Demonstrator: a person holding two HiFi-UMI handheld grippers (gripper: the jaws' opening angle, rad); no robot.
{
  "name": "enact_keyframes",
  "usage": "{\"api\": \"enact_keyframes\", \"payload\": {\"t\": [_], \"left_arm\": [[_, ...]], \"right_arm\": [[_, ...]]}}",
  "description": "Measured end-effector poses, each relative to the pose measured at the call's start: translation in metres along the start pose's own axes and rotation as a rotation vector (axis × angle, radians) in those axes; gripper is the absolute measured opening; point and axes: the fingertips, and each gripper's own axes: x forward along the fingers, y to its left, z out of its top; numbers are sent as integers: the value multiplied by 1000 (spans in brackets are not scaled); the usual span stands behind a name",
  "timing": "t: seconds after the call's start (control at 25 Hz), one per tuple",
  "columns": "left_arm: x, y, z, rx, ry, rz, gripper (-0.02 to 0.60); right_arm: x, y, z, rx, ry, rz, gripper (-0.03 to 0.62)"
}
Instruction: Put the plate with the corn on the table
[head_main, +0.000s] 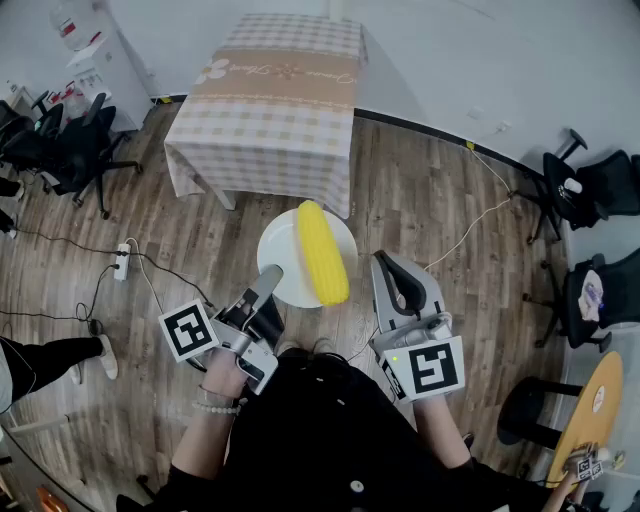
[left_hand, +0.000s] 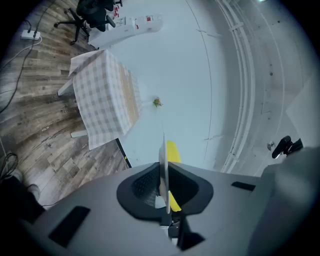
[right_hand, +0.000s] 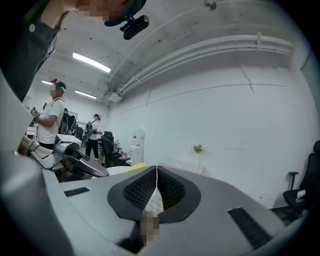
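Left tongs (head_main: 270, 278) clenched on rim of round white plate (head_main: 283, 240), yellow corn cob (head_main: 322, 252) aboard, above floor, short of checked-cloth worktop (head_main: 268, 110). Right tongs (head_main: 388, 262) pressed together, seemingly empty. I want it level, advance slow: cob may roll.

Legible text: none. Table (head_main: 262, 120), tan band of its checked cloth: cursive script beside a flower motif, too small to read. White cabinet (head_main: 100, 62), head view's top left: red-printed labels, illegible.

The round white plate (head_main: 287, 245), yellow corn (head_main: 322, 252) lying across it, sits rim-clamped in the left gripper (head_main: 271, 273), apart from the cloth-covered bench (head_main: 270, 90).
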Motion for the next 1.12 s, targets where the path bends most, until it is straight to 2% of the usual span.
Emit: {"api": "enact_keyframes", "payload": {"t": [0.36, 0.48, 0.56, 0.76, 0.92, 1.0, 1.12], "left_arm": [[-3, 5, 0, -9, -4, 0, 37], [-1, 5, 0, -8, -3, 0, 36], [-1, 5, -1, -9, -3, 0, 37], [-2, 7, 1, -8, -1, -4, 37], [-3, 7, 2, -16, -1, -6, 37], [-3, 5, 1, -17, 0, -7, 37], [-2, 4, 0, -18, 1, -10, 37]], "right_arm": [[3, 5, -7, 7, 18, 5, 43], [5, -1, -14, 52, 46, -4, 43], [6, -4, -23, 138, 72, -4, 43], [12, -6, -44, 448, 109, 45, 44], [18, -3, -57, 569, 147, 80, 49], [21, 1, -61, 614, 162, 107, 114], [24, 6, -66, 699, 172, 144, 121]]}}
